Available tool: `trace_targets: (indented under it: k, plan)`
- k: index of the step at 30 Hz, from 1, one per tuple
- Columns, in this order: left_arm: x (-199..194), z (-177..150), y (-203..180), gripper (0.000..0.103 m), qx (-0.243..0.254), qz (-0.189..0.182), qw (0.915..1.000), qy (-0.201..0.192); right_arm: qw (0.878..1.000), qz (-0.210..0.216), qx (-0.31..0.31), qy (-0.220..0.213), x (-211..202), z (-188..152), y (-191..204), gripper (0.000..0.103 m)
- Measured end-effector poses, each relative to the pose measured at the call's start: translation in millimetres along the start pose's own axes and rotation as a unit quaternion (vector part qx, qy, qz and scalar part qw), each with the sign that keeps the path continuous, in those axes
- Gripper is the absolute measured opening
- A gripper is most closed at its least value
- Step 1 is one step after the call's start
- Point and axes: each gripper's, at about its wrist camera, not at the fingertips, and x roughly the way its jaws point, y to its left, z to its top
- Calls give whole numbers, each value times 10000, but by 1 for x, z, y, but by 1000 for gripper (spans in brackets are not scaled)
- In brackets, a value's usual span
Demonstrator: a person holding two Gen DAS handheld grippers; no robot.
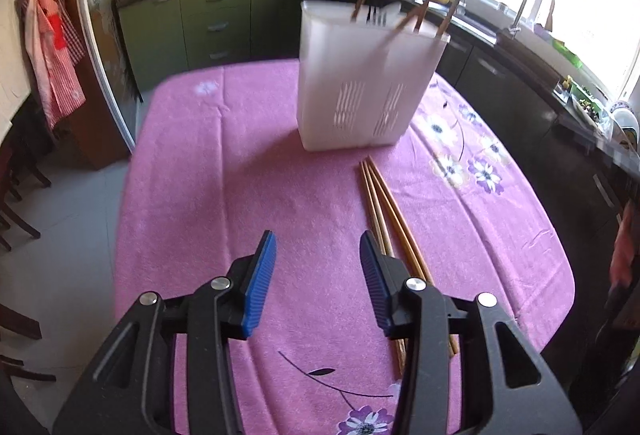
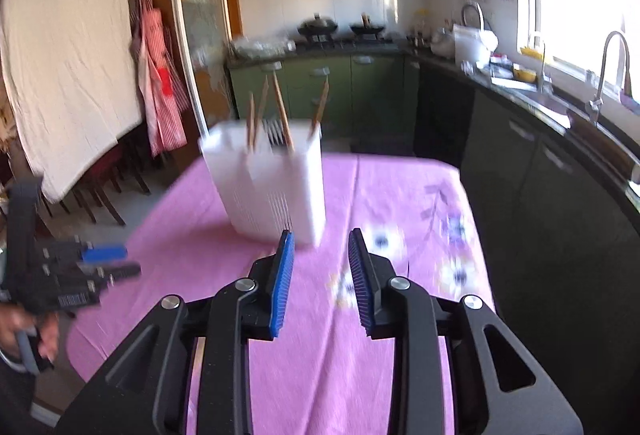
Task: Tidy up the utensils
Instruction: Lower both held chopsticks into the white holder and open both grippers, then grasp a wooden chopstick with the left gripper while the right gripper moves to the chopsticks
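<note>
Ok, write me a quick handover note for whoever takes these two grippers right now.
Left gripper: open, empty, just left of the loose chopsticks.
Right gripper: open, empty, pointing at the white holder.
Things: holder stands upright on the pink tablecloth; three chopsticks lie side by side in front of it.
Done: several chopsticks and some forks already stand in the holder.
Left: pick up the three loose chopsticks and drop them in.

Both wrist cameras look down along their fingers across the pink tablecloth (image 1: 240, 175) toward the far kitchen counter; both share the white utensil holder (image 1: 360, 87), seemingly closer in the blurred right view.
</note>
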Motion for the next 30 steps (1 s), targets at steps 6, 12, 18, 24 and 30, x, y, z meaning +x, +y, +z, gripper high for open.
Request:
trace_targets:
  k: [6, 12, 18, 24, 30]
  plan:
    - [49, 7, -10, 42, -169, -263, 9977, 605, 9967, 2, 217, 778, 38, -63, -5, 29]
    - [89, 19, -24, 39, -173, -337, 9938, 1048, 9940, 225, 577, 902, 49, -79, -12, 33]
    - [111, 26, -30, 31, -85, -228, 9919, 1249, 9929, 344, 667, 920, 50, -78, -14, 33]
    - [113, 31, -36, 31, 15, -210, 9917, 1272, 9919, 388, 760, 942, 53, -77, -19, 33]
    - [123, 36, -51, 30, 278, -24, 9910, 1312, 9908, 435, 811, 990, 54, -78, -18, 33]
